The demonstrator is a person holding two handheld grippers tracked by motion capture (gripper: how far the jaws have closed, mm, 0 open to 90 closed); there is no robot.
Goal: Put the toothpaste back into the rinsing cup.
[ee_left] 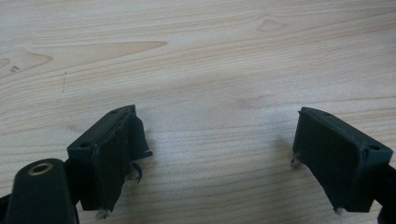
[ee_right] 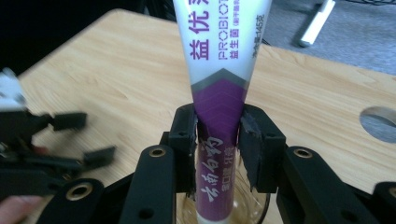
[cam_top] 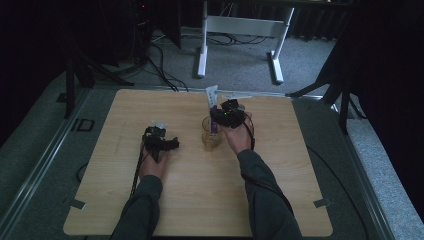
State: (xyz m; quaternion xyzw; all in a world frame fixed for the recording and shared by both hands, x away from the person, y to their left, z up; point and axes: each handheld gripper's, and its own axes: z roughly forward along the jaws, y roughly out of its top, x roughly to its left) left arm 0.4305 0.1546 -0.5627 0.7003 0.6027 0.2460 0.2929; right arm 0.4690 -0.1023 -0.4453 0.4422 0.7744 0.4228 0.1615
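Most of the table (cam_top: 280,190) lies bare: wide wood stretches toward its near edge and both side edges, while the work sits a little beyond the middle, nearer the far edge. On the right, the right gripper (cam_top: 220,121) grips a tube (cam_top: 212,100) that stands upright in a glass (cam_top: 211,134). The right gripper view brings this close: both jaws press the purple lower part of the tube (ee_right: 219,107) from either side, its cap end down inside the glass (ee_right: 254,205), its white printed top rising out of the frame. Well apart to the left, the left gripper (cam_top: 159,142) rests low over the wood. The left gripper view shows its jaws spread wide with bare table (ee_left: 219,60) between them.
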